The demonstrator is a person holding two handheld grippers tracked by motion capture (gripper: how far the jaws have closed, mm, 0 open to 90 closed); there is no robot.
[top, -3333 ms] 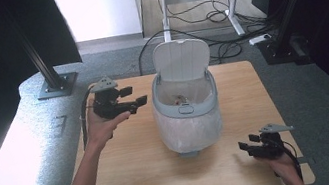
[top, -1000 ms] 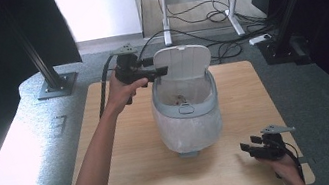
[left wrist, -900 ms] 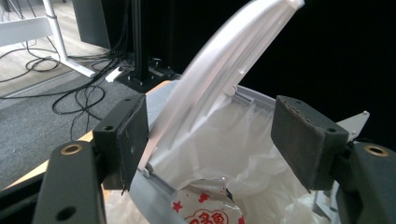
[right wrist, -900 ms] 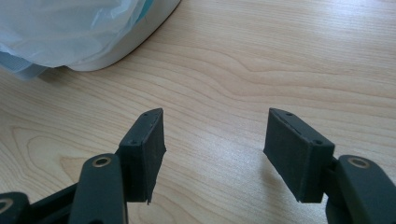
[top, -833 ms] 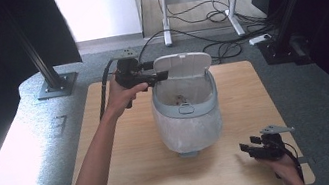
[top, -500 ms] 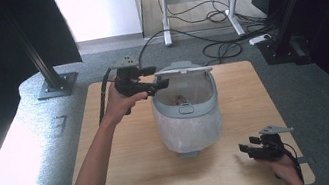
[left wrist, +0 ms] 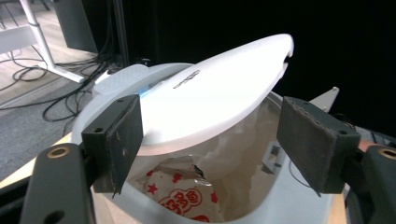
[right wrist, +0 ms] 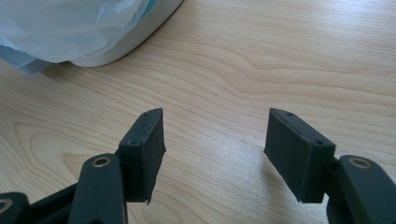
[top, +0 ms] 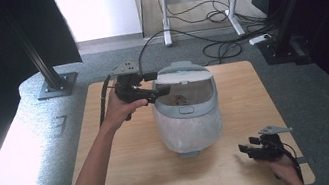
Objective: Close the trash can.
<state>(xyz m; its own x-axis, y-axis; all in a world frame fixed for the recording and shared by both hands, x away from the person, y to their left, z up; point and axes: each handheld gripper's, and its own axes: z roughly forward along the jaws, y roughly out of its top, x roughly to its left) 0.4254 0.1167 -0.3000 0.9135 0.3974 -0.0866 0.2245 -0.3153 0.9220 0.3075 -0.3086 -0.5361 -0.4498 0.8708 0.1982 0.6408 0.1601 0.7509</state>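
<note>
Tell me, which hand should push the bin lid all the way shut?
Probably the left. The left gripper is open right at the half-lowered lid of the trash bin. The right gripper rests open on the table, away from the lid.

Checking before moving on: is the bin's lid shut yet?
Not shut: the lid slants above the bin, a gap exposing the bag inside.

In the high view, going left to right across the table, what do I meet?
Left gripper, jaws open at the bin's lid → white bin lined with a plastic bag, lid partly lowered → right gripper, open, resting near the table's front right corner.
</note>
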